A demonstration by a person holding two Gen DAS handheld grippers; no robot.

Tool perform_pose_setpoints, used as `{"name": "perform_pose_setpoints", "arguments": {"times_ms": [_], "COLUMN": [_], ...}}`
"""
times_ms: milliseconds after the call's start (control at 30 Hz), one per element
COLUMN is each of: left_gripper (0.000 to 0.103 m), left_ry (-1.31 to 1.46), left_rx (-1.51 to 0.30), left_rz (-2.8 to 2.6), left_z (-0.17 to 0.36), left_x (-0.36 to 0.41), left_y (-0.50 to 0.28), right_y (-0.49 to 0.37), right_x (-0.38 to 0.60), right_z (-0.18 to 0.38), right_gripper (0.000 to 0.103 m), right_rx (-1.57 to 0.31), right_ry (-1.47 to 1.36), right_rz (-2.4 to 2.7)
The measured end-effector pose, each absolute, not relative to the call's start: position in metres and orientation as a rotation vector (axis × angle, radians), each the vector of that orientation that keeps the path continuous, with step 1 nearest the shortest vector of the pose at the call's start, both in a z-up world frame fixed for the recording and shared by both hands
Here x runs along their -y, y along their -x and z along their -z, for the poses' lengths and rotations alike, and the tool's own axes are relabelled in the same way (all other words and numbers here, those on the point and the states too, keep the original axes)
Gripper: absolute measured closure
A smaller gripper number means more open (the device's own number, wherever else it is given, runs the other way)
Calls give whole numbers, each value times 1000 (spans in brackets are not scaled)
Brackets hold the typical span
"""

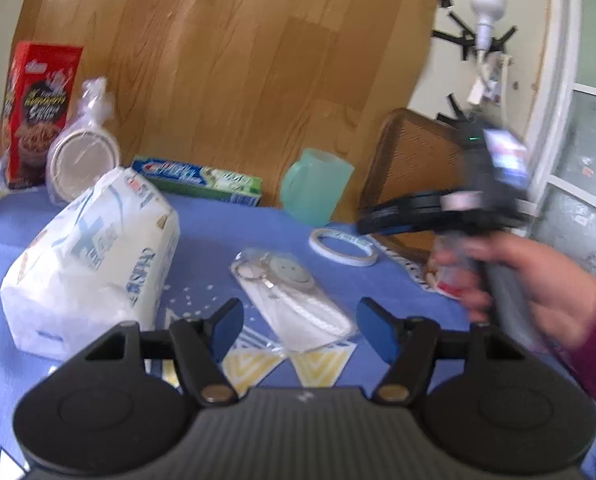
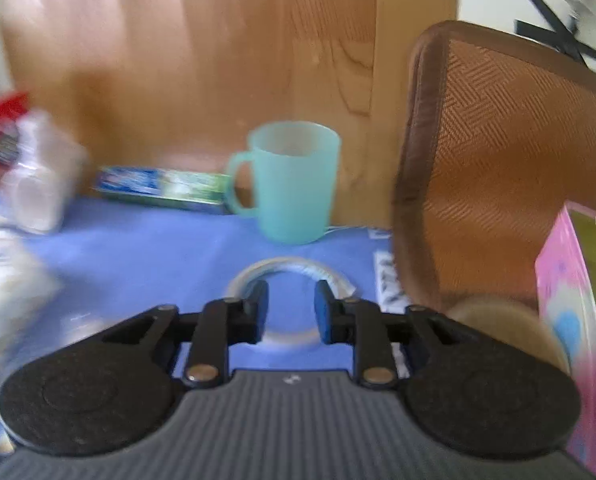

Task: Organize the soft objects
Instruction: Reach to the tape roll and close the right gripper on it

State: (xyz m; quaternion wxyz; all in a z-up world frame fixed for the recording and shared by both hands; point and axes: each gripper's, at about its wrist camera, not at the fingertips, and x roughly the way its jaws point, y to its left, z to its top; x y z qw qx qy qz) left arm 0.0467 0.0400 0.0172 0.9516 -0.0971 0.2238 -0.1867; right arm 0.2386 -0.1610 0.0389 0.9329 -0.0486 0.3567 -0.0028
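Observation:
A soft white tissue pack with blue print lies on the blue tablecloth at the left; its blurred edge shows in the right wrist view. A clear packet with a keyring and white cord lies just ahead of my left gripper, which is open and empty above the cloth. My right gripper is open and empty, hovering over a white tape ring. In the left wrist view the right gripper is blurred, held by a hand at the right.
A teal plastic mug and a toothpaste box stand at the back by a wooden board. A red cereal box and bagged paper plates are at back left. A wicker chair back and a pink box are at the right.

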Motion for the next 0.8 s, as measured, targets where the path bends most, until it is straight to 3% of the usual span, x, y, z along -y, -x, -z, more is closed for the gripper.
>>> {"name": "perform_pose_setpoints", "arguments": {"times_ms": [133,167,200,567,633,667,700,800], "left_gripper": [38,38,38,36,38,39,39,41], "left_ry": [202,208,219,331,319,300,285,310], "left_rx": [-417,-414,-414,-458,-475,-487,-505,-590], "left_rz": [400,403,404,424,469,492,513,604], "left_z": [-18,-17,-17,-13,-13,-13,-13,-14], "left_x": [-42,-42,-44,-60,-56,-52,-45,-21], "left_y": [-40,-39,-40,-48,-49,-49,-47,-39], "right_y": [-263,-260,-253,-29,11,31,48,77], "right_x": [169,171,171,188,200,206,212,217], "right_z": [-17,-18,-19,-39,-43,-45,-48,-48], "right_gripper": [68,86,91,91,87,76,58,54], "right_rx": [-838,-828,-830,-719,-682,-656,-632,-610], "right_ry": [158,132,129,119,129,115,86,12], "right_rz": [88,70,62,-155,-135,-125,-115,-147]}}
